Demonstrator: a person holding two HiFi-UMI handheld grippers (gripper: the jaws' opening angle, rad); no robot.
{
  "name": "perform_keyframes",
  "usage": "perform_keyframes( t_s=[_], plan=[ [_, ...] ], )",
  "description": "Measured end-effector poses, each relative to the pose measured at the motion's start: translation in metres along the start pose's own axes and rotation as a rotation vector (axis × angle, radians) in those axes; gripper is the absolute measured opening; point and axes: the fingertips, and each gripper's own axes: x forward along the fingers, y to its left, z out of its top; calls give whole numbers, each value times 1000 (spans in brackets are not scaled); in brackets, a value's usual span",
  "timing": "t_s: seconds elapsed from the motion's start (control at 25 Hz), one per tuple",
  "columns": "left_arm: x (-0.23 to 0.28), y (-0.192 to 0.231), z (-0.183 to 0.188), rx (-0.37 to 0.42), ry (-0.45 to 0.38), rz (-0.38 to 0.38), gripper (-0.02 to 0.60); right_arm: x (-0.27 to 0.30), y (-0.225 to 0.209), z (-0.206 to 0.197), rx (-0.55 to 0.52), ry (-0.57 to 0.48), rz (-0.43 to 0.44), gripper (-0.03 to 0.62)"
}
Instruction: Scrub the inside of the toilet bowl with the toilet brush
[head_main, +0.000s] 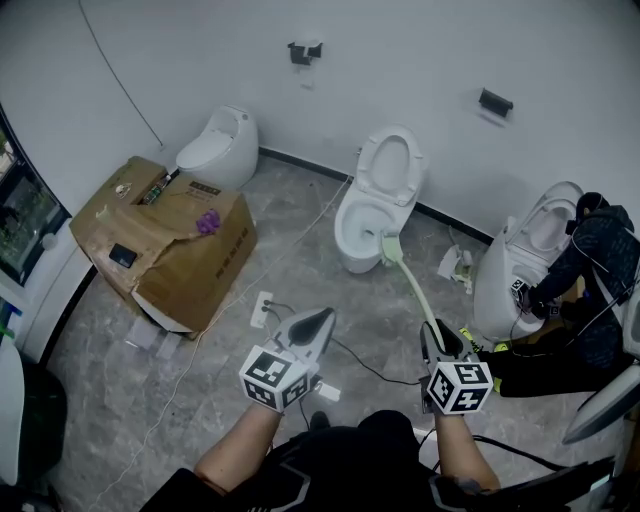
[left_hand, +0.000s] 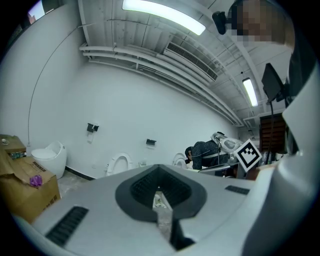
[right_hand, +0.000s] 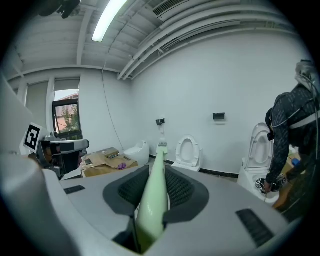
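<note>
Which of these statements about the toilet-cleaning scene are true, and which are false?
1. The right gripper holds the brush by its handle. True.
2. The left gripper grips a sponge. False: it is empty, with its jaws together.
3. The lid of the middle toilet is down. False: it stands raised against the wall.
4. A box sits on the floor to the left of that toilet. True.
5. The brush head lies on the box. False: it is at the toilet's rim.
</note>
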Motion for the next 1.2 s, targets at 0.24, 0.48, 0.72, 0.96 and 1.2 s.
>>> perform_keyframes(
  t_s=[0.24, 0.48, 0.72, 0.96, 1.2],
  plan=[
    [1, 15, 2, -7, -3, -4, 8, 14, 8, 4, -11, 3, 2, 106],
    [29, 28, 3, -9, 6, -2, 9, 42, -9, 12, -7, 1, 19, 106],
    [69, 44, 10, -7, 20, 10, 8, 76, -36, 28, -4, -6, 33, 106],
    [120, 52, 20, -10, 11, 7, 9, 108, -74, 44, -2, -4, 46, 106],
    [165, 60, 25, -12, 32, 12, 8, 133, -106, 60, 10, -3, 62, 106]
  ],
)
